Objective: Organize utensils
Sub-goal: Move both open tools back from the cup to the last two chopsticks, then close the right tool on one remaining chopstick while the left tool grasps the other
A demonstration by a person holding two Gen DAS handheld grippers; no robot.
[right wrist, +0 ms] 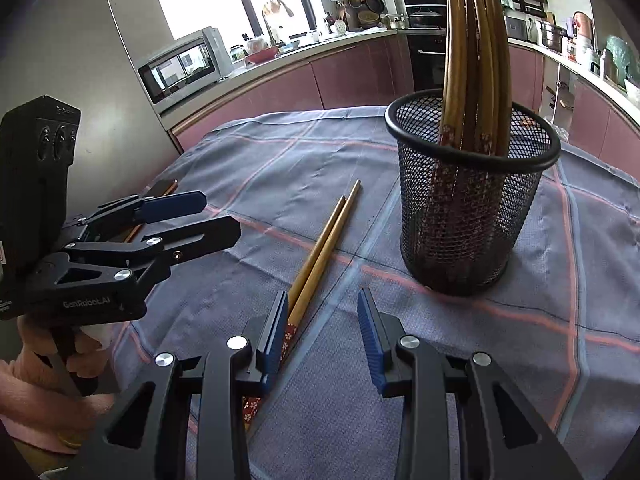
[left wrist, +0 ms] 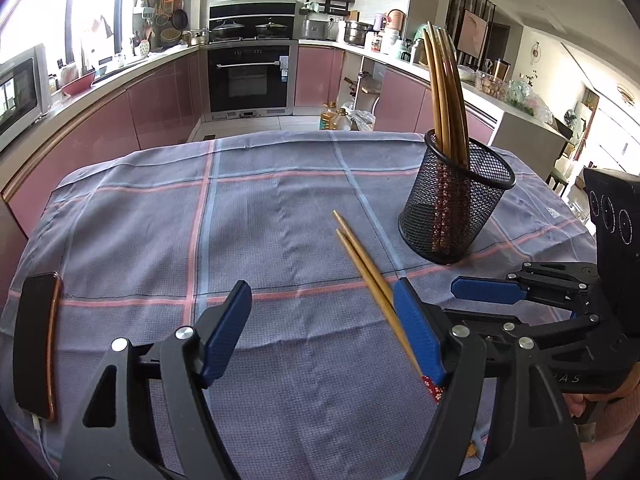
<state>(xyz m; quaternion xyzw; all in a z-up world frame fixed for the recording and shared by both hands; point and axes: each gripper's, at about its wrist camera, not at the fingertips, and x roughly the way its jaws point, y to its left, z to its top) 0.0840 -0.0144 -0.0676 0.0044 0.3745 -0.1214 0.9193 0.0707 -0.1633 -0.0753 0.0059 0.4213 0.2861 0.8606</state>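
Observation:
A pair of wooden chopsticks [left wrist: 360, 256] with red patterned ends lies flat on the checked cloth, in front of a black mesh cup [left wrist: 456, 200]. The cup holds several more chopsticks [left wrist: 444, 92] standing upright. My left gripper [left wrist: 320, 292] is open wide just above the cloth, and the pair runs along the inside of its right finger [left wrist: 416, 328]. In the right wrist view my right gripper [right wrist: 323, 294] is open too. There the chopsticks [right wrist: 324, 236] cross under its left finger [right wrist: 276, 336], with the mesh cup [right wrist: 468, 208] beyond. Neither gripper presses on them.
A phone [left wrist: 36, 344] lies at the cloth's left edge. The checked tablecloth [left wrist: 140, 220] covers the table. Each view shows the other gripper close by: the right one [left wrist: 472, 304] and the left one [right wrist: 216, 216]. Kitchen counters and an oven stand behind.

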